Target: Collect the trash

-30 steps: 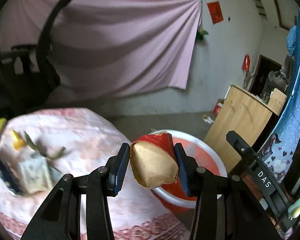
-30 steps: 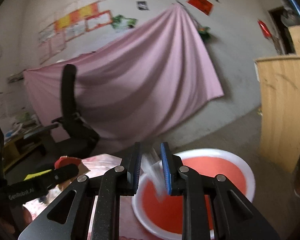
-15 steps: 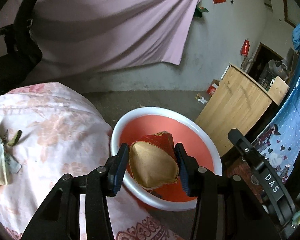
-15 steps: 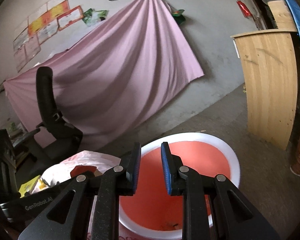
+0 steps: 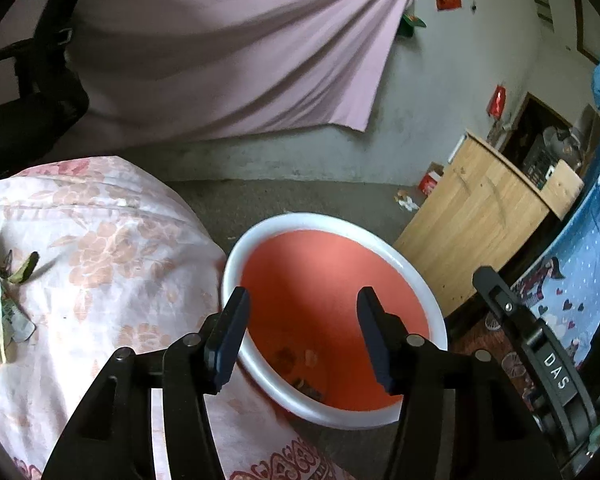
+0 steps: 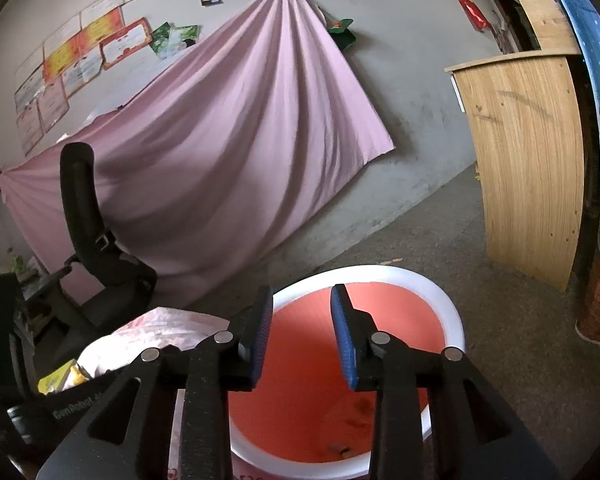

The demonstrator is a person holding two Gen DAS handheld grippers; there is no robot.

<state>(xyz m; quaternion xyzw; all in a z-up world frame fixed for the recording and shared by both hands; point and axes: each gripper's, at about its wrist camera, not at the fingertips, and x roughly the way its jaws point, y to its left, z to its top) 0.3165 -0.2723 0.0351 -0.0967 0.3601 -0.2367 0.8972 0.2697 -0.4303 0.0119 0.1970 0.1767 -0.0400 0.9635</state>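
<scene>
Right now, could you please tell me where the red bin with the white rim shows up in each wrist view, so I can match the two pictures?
Left wrist view: the red bin sits lower centre, beside the floral cloth, framed by the left tool.
Right wrist view: the bin sits bottom centre, behind the right tool.
Shared landmark: the pink sheet hanging on the wall.

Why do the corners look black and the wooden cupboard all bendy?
Both views come through a fisheye lens. In the left wrist view the corners go black and the wooden cupboard leans. In the right wrist view the cupboard's straight sides bow. Neither view is blurry; the red bin looks sharp, with soft daylight and no glare.
</scene>
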